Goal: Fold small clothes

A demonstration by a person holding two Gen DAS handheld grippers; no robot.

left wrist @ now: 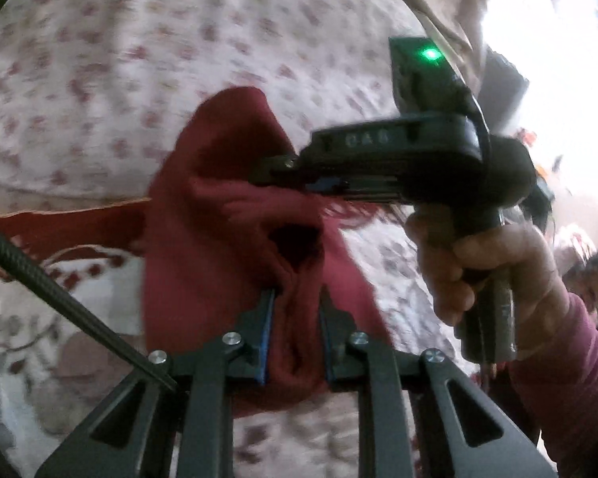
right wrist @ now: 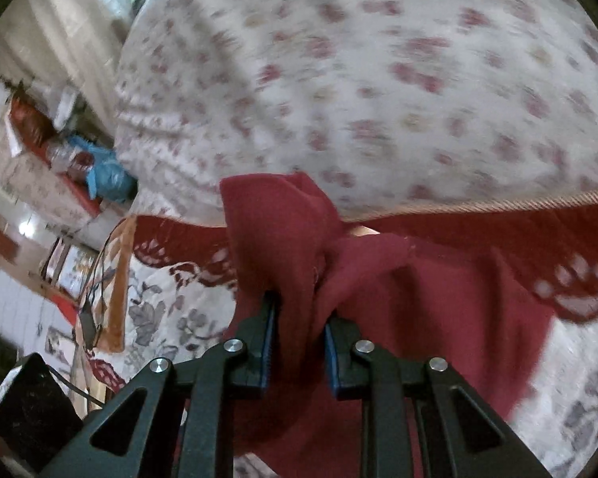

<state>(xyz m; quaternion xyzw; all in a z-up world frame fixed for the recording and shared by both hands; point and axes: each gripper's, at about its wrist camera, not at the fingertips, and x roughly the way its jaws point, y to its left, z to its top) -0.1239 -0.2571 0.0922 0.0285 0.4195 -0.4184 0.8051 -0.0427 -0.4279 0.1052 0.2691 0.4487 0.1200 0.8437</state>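
Black linkage arms fill the bottom of both wrist views, and between each pair of blue-padded fingers you have a bunch of the dark red garment point(left wrist: 227, 247). It hangs lifted off the floral bedspread point(left wrist: 99, 59), draped forward of and below the fingers, with loose folds sagging to either side.

Your left gripper point(left wrist: 297, 332) is pinched down on a thick vertical gather of the cloth. Your right gripper point(right wrist: 299, 332) does the same, and in the left view it reaches across just beyond your left fingertips, its tips buried in the same cloth.

The main risk, as I judge it, is that both grips hold bunched folds, not clean edges, so the cloth may come down crumpled or twisted when you lay it on the bedspread. The two grips also sit close together; pull them apart sharply and a gather could slide out of the pads. The blur suggests fast motion, which would make a slip likelier.
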